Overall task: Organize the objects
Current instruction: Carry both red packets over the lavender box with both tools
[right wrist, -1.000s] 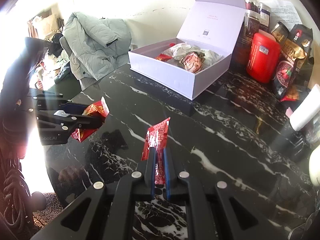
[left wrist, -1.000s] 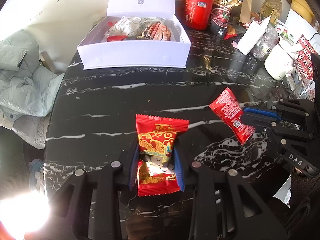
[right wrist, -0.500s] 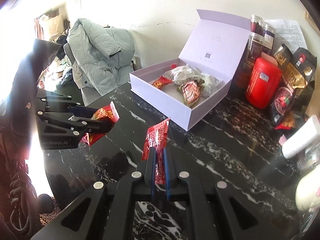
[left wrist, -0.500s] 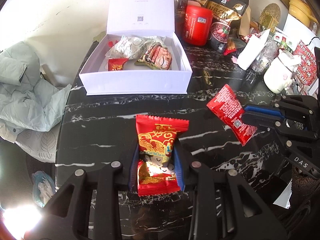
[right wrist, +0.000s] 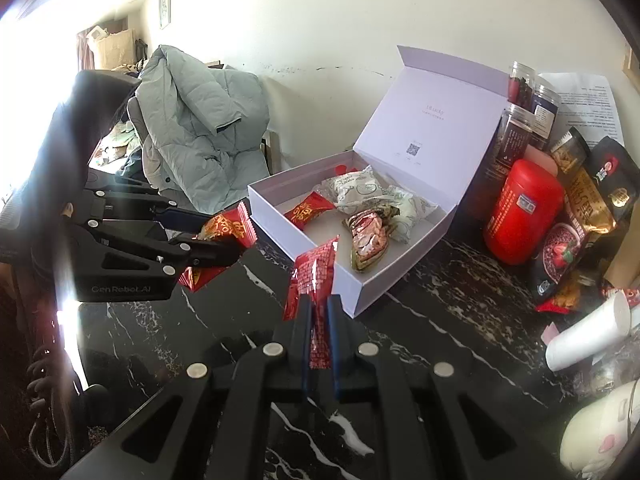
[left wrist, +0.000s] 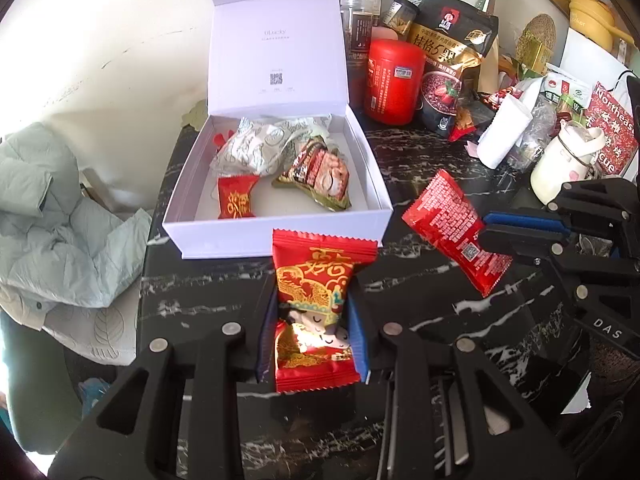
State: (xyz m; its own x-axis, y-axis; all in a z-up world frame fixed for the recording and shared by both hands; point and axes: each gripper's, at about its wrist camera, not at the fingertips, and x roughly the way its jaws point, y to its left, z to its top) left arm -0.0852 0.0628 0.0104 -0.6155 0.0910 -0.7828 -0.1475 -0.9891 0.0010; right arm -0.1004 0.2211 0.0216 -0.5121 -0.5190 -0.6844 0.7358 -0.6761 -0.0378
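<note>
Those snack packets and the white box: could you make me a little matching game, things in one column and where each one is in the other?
Things:
1. red and gold cartoon-printed packet
2. plain red packet with white print
3. small red and gold candy packet
4. tall red plastic canister

Places:
A. lying inside the open white cardboard box
B. held in the right gripper
C. standing on the black marble table beside the box
D. held in the left gripper

Pairs: 1-D, 2-B, 3-A, 4-C
</note>
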